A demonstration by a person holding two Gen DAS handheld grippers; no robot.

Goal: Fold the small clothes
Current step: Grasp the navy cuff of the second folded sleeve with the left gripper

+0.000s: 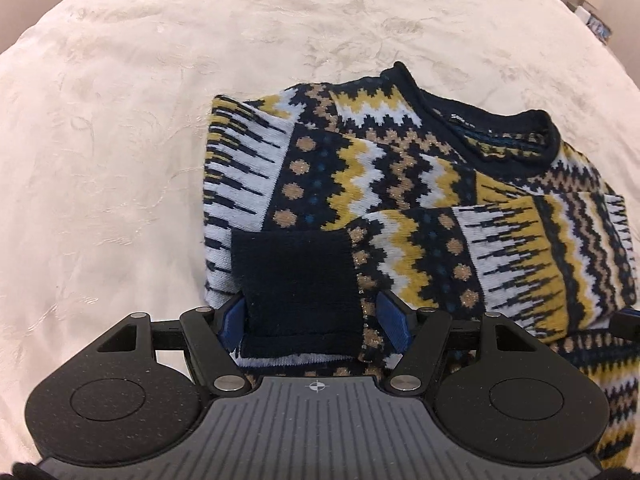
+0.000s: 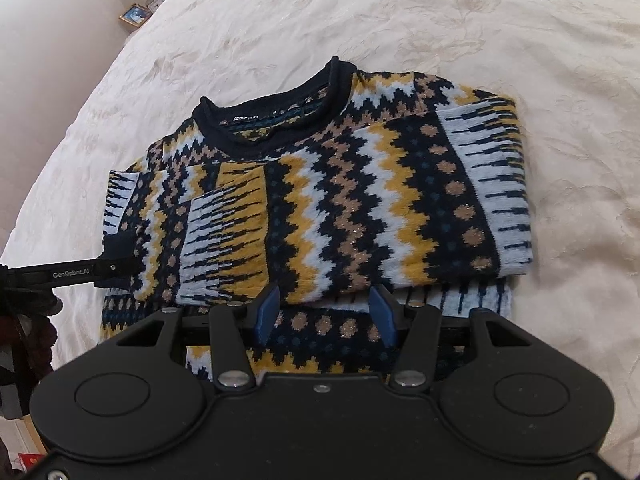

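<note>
Jaws on left gripper [image 1: 306, 316] spread wide around the navy ribbed cuff [image 1: 298, 280], not pinching. Right gripper [image 2: 325, 312] jaws also apart, hovering over the hem. Navy, mustard and white zigzag knit sweater [image 2: 320, 200] lies on the cream embossed bedspread [image 2: 500, 40], sleeves folded inward; looks staged for bottom-up fold.

The sweater [image 1: 400, 184] runs off the left view's right edge (its hem hidden under both claws).
</note>
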